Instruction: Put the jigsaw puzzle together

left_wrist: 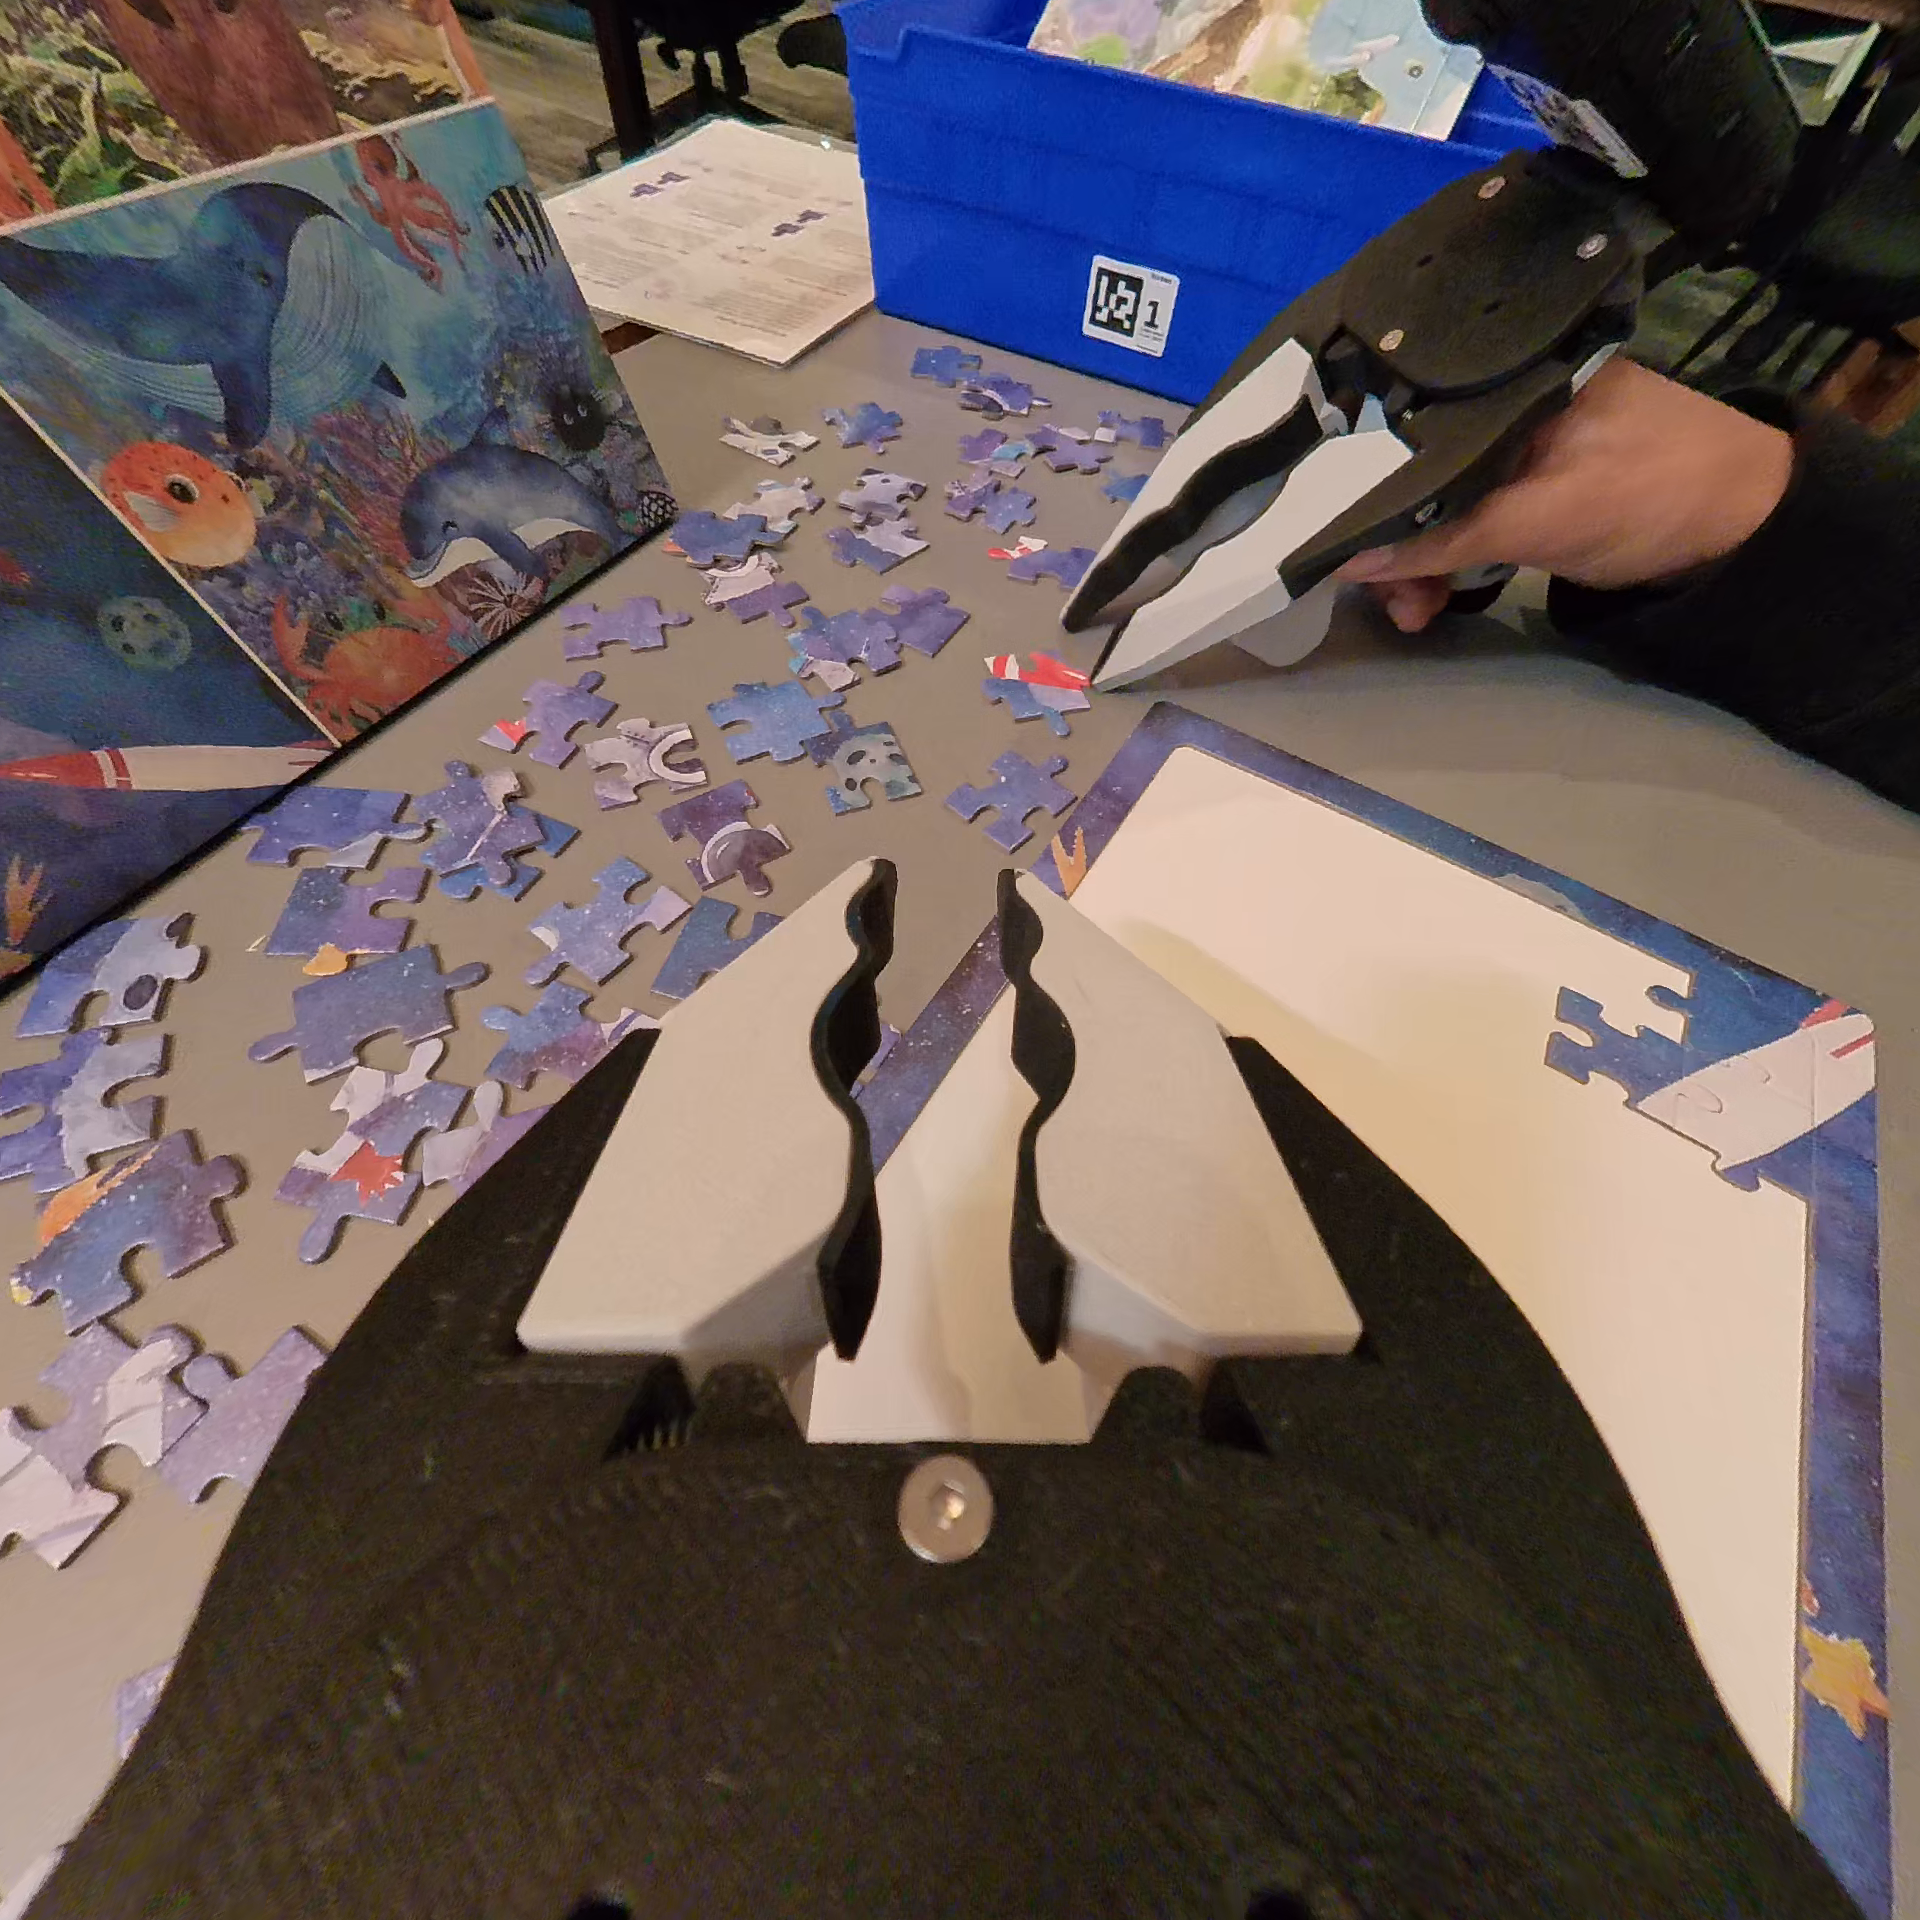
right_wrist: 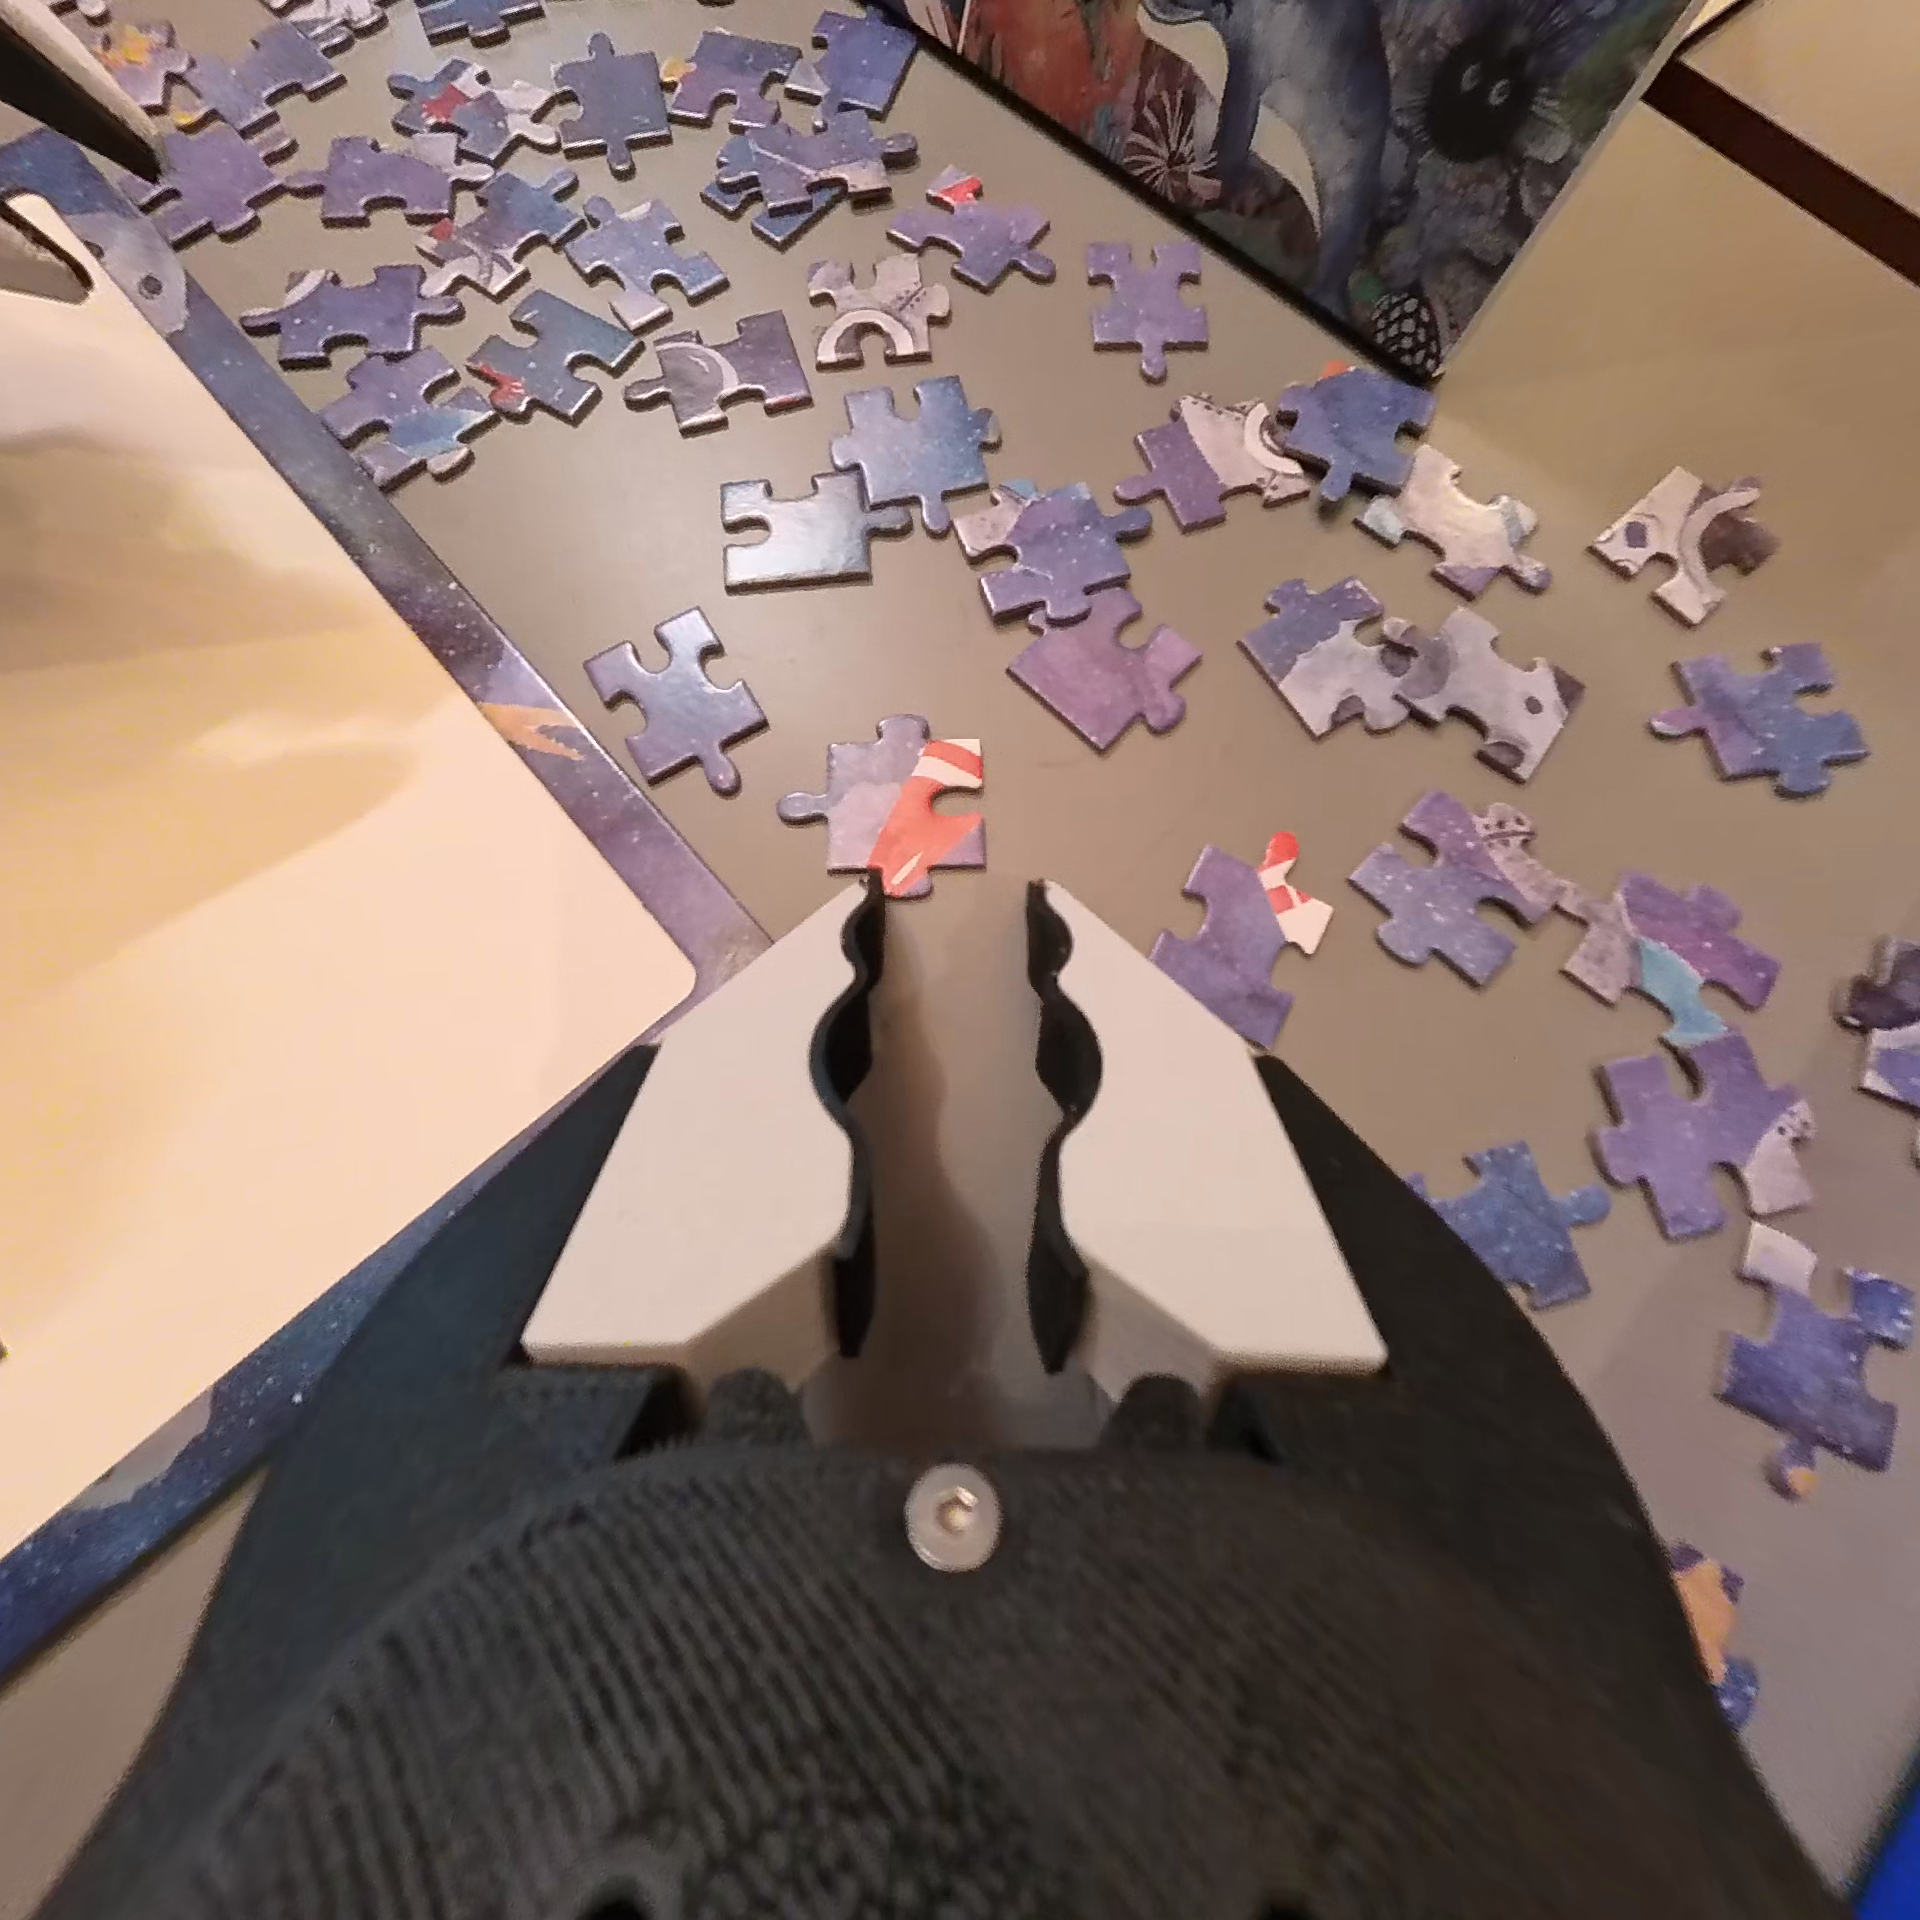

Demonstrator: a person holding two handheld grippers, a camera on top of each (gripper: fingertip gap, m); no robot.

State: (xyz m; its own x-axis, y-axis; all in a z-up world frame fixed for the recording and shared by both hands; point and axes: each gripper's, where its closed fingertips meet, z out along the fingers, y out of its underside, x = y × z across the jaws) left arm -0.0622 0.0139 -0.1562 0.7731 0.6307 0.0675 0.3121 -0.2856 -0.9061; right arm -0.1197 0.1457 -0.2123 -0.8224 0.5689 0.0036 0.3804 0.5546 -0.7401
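Several loose purple-blue puzzle pieces (left_wrist: 582,831) lie spread on the grey table (left_wrist: 1455,675). The puzzle tray (left_wrist: 1351,1039) has a blue border and a cream inside; a few joined pieces (left_wrist: 1714,1081) sit in its right corner. My left gripper (left_wrist: 945,883) is open and empty, above the tray's left edge. My right gripper (right_wrist: 956,891) is open and empty, low over the table, its tips just short of a red-and-purple piece (right_wrist: 909,810). That gripper (left_wrist: 1091,649) and that piece (left_wrist: 1034,686) also show in the left wrist view.
A blue bin (left_wrist: 1091,187) stands at the back with a printed sheet inside. Picture boards with sea animals (left_wrist: 312,395) lean at the left. White paper sheets (left_wrist: 717,239) lie behind the pieces. A person's hand (left_wrist: 1621,499) holds the right gripper. Across from one pair of fingers to the other is roughly 15 cm.
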